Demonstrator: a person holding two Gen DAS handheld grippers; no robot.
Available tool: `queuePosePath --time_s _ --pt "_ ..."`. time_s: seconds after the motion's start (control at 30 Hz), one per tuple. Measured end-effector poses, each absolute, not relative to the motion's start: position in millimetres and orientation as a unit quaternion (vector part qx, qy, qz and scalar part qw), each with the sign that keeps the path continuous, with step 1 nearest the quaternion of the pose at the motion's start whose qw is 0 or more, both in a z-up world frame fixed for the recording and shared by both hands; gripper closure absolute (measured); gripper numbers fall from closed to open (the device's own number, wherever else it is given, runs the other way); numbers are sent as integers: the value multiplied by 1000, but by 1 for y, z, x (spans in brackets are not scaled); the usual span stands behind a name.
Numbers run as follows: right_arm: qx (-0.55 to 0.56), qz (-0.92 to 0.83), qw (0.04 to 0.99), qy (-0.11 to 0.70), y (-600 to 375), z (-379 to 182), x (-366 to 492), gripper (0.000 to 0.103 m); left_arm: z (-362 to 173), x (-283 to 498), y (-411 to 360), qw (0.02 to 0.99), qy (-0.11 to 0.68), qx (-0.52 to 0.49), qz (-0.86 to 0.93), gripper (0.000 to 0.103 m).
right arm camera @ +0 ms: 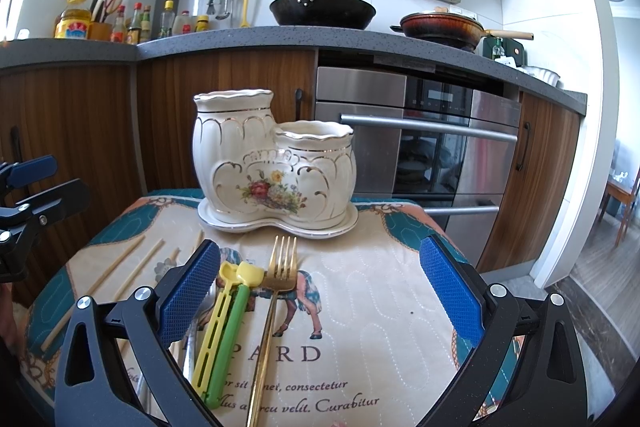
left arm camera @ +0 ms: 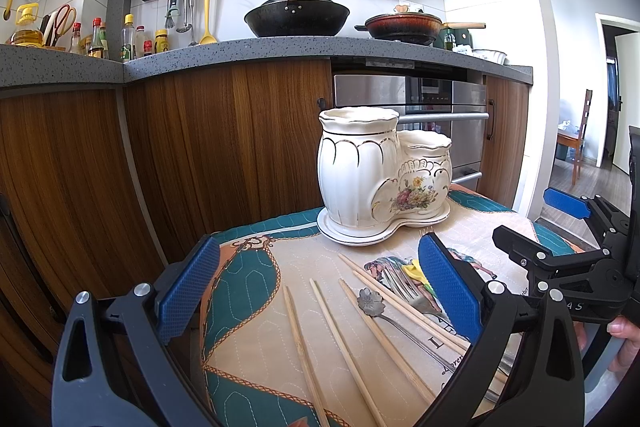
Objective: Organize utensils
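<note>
A quilted table mat (right arm camera: 360,307), printed with a horse and lettering, is taken as the landmark, and the scene is described from its left side to its right.

Over the mat's left part the left gripper (left arm camera: 320,291) is held with its blue pads spread wide and nothing between them. Under and between those pads four wooden chopsticks (left arm camera: 344,343) are laid loosely on the mat, fanned apart rather than paired. Just to their right a spoon with a flower-shaped end (left arm camera: 367,299) is seen lying across the mat, touching or crossing the nearest chopstick; which one lies on top cannot be told.

At the mat's far edge, near its middle, a cream ceramic utensil holder (right arm camera: 276,167) with gold trim and a flower motif is stood upright on its matching saucer. It is made of a tall compartment on the left and a shorter one on the right; what is inside them cannot be seen.

Nearer the middle of the mat a yellow and green clip (right arm camera: 222,331) is laid lengthwise, and just beside it on the right a gold fork (right arm camera: 276,291) is laid with its tines pointing toward the holder.

Over the mat's right part the right gripper (right arm camera: 320,291) is held with its pads spread wide, with nothing pinched. The clip and fork are seen between its fingers, untouched by them.
</note>
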State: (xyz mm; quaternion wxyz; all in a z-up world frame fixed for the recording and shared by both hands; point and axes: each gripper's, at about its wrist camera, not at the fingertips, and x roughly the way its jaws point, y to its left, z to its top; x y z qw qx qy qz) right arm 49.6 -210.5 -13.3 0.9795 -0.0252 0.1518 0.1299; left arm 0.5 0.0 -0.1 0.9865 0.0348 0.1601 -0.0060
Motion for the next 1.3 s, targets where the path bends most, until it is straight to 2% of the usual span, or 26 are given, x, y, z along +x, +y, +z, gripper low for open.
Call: queuePosePath --time_s 0.33,0.47,0.67,0.87,1.0,1.07,1.13,1.2,1.3 --pt "-11 77 984 161 -218 -17 57 4 -4 0 -1 988 151 26 -5 5" --pt "-17 56 985 160 -228 -11 59 4 -5 1 1 985 171 23 -27 5" --pt "-31 108 965 235 -227 -17 69 4 -3 8 11 979 201 8 -41 5" --pt "-80 118 933 331 -208 -35 91 4 -12 24 20 966 253 38 -23 5" --pt "-99 146 920 349 -197 -37 91 7 -25 36 27 952 302 26 -38 5" --pt "-107 157 915 356 -193 -37 91 17 -31 39 27 949 312 35 -33 5" --pt "-113 158 909 368 -188 -39 94 36 -36 40 26 946 318 50 -23 5" --pt "-114 163 904 379 -185 -41 97 47 -36 41 27 945 322 51 -23 7" --pt "-104 182 893 399 -182 -43 99 57 -36 42 32 943 329 43 -26 8"
